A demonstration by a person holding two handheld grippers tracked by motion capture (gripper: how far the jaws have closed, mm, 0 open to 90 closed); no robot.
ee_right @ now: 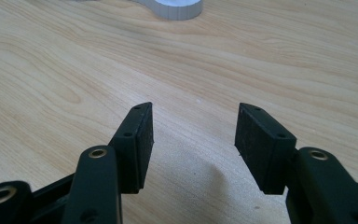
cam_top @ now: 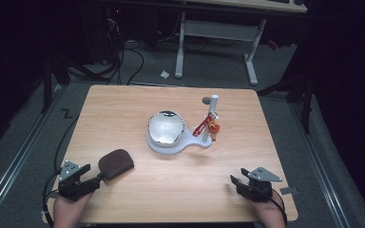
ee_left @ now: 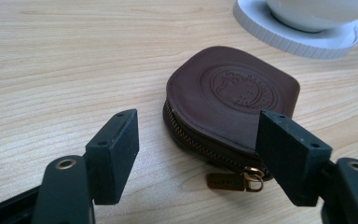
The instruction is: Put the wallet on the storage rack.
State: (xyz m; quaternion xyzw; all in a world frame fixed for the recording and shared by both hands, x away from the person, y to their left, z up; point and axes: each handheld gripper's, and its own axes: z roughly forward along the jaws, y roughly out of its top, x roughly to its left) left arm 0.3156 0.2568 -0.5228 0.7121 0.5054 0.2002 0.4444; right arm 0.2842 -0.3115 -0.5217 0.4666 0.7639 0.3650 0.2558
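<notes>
A brown leather zip pouch (cam_top: 116, 163) lies flat at the table's front left. In the left gripper view the pouch (ee_left: 233, 93) shows an embossed round stamp and a brass zip pull at its near corner. My left gripper (cam_top: 100, 178) sits just in front of it. Its jaws (ee_left: 198, 123) stand wide apart, the right one over the pouch's near corner, neither pad pressing on it. My right gripper (cam_top: 235, 180) rests low at the front right. It (ee_right: 193, 116) is open over bare wood.
A shiny bowl (cam_top: 166, 127) sits on a white base (cam_top: 171, 145) at mid-table. A white post (cam_top: 214, 111) on that base carries a red hanging trinket (cam_top: 203, 127). A small grey disc (cam_top: 205, 100) lies behind it. Beyond the wooden table (cam_top: 123, 104) stand desk legs and floor cables.
</notes>
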